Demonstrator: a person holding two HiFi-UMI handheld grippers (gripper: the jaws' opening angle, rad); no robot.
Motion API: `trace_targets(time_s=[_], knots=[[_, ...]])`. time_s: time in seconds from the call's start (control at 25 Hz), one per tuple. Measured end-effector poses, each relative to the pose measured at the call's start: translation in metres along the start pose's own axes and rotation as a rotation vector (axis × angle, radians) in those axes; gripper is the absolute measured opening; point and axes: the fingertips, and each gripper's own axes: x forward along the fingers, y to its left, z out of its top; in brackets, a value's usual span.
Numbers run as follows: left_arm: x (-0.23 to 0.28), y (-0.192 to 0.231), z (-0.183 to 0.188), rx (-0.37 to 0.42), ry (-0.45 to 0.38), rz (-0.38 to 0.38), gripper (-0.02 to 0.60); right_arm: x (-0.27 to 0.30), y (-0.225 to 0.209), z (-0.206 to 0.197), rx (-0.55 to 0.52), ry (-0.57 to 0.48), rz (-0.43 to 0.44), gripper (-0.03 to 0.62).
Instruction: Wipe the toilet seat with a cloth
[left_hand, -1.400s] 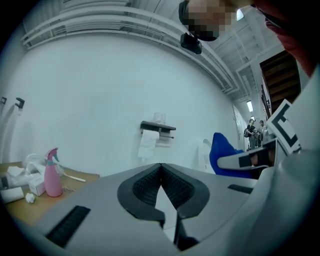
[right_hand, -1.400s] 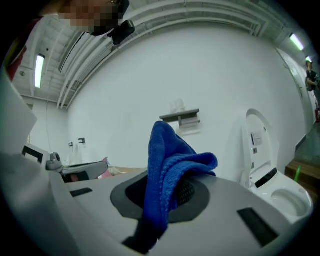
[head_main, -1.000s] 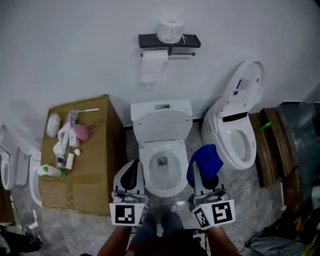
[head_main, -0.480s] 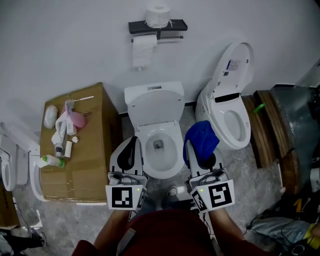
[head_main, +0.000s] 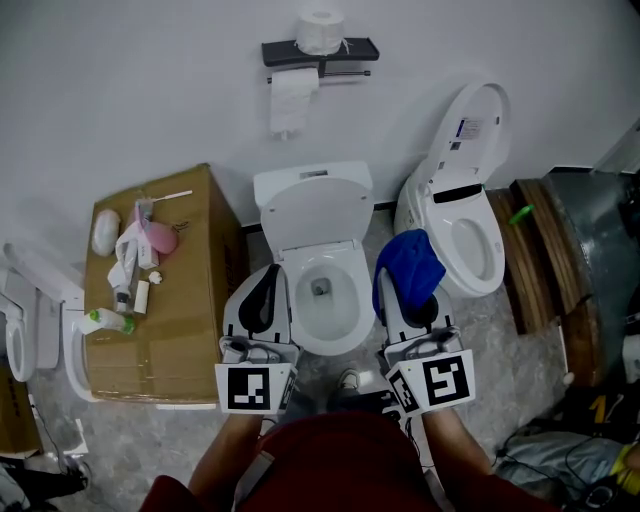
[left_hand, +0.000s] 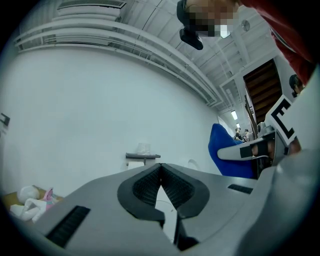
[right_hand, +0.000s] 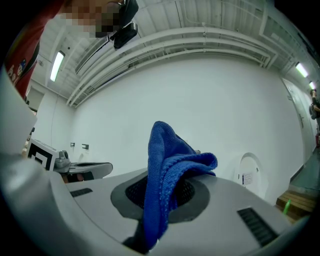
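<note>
Cloth (right_hand: 167, 165), blue, knitted weave, pinched in the jaws of the right gripper (right_hand: 165, 192); a fold stands up above the jaws and droops toward the gripper's right; in the head view it shows as a blue bunch at the right gripper's tip, just right of the bowl, not on it.
Left gripper (left_hand: 160, 172): jaws pressed together, nothing between the ribbed pads; held level with the right gripper, one on each side of the bowl.
Person's red garment (head_main: 330, 460) fills the bottom edge of the head view; a shoe (head_main: 348, 380) shows on the grey mottled floor (head_main: 500, 340) between the grippers.
Toilet (head_main: 322, 330), white, straight ahead between the two grippers; toilet seat (head_main: 298, 318) reads as the white ring round the open bowl, though I cannot tell seat from bare rim here; lid (head_main: 312, 212) raised against the cistern (head_main: 312, 178).
Cardboard box (head_main: 190, 310) to the left of the toilet, just beside it; on its top a pink item (head_main: 160, 240), a white rounded object (head_main: 104, 232), a bottle with a green cap (head_main: 102, 320) lying on its side, and small white bits I cannot make out.
Second toilet (head_main: 462, 240) to the right, tilted, its lid (head_main: 478, 125) open against the wall; wooden planks (head_main: 545, 250) beyond it at the right.
Wall (head_main: 120, 90) white; dark shelf (head_main: 320, 50) high on it above the cistern, a toilet roll (head_main: 320, 28) standing on top, a strip of paper (head_main: 290, 100) hanging below.
</note>
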Motion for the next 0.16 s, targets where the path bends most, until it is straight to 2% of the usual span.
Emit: trace_targets(time_s=[0.16], knots=[[0.0027, 0.0054, -0.001, 0.003, -0.001, 0.004, 0.015, 0.0063, 0.0024, -0.0005, -0.008, 0.0, 0.007, 0.061]])
